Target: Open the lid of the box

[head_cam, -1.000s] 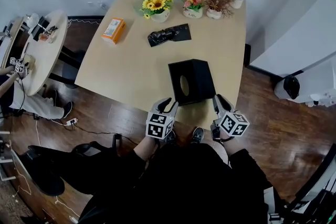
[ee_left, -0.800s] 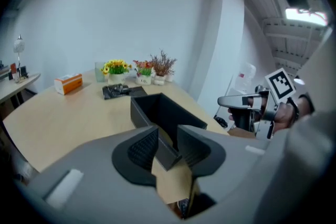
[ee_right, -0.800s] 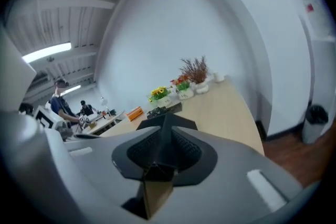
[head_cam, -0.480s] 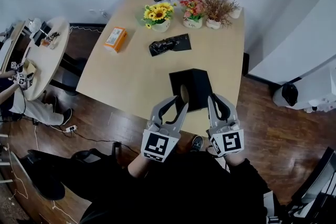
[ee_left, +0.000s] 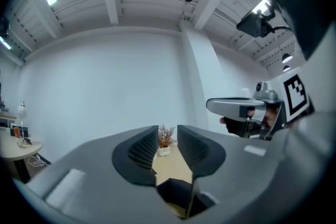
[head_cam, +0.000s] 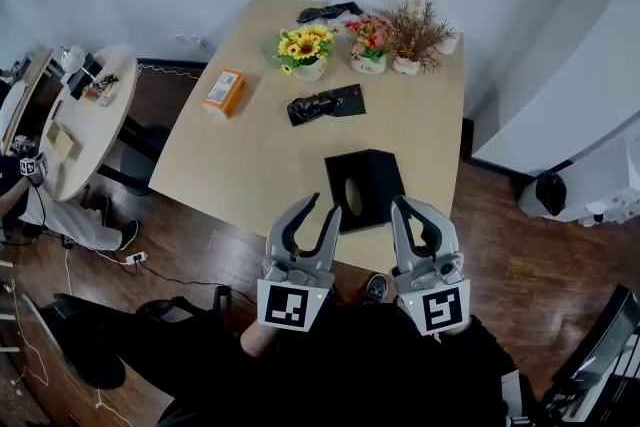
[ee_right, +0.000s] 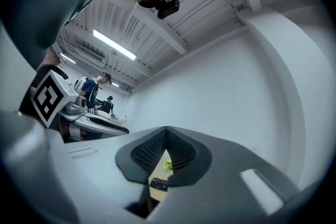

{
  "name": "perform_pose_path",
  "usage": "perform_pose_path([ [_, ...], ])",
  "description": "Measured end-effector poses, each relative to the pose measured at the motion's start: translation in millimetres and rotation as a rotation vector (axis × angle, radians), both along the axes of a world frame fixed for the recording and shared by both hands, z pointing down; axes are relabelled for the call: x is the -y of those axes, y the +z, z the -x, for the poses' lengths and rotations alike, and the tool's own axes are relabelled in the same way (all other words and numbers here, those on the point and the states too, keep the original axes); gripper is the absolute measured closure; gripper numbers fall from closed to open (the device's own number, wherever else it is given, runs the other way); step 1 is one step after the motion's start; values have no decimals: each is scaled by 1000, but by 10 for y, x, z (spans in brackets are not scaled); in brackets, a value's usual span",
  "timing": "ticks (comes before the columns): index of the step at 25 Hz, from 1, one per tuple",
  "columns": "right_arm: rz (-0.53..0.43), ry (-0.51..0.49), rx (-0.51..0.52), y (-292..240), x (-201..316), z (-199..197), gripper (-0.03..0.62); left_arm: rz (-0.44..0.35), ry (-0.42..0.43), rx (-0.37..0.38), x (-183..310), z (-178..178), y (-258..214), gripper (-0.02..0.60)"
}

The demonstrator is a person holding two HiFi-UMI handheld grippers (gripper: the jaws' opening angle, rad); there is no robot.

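Matt black box [head_cam: 380, 177]; smooth pale wood table [head_cam: 250, 155].

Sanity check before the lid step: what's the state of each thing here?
Box: lid shut, neither gripper touching it.
Left gripper: slightly open, empty.
Right gripper: shut, jaws just closed, empty.
Sunflower pot: upright.
Orange carton: lying flat.

Bare tabletop [head_cam: 250, 165] left of box [head_cam: 366, 187], flowerpots [head_cam: 368, 43] beyond
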State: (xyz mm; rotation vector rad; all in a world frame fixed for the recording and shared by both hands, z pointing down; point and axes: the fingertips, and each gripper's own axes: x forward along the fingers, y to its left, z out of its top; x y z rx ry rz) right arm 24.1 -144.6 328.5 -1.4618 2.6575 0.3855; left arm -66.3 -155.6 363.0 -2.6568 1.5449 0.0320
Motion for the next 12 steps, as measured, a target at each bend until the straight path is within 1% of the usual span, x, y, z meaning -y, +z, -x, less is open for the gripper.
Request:
perform_pose_path([
  [4,5,-19,3,-5,16,52,594,3,12,11,39,-13,32,486],
  [12,16,1,-14,43,25,35,594,12,-3,4,36,61,45,486],
])
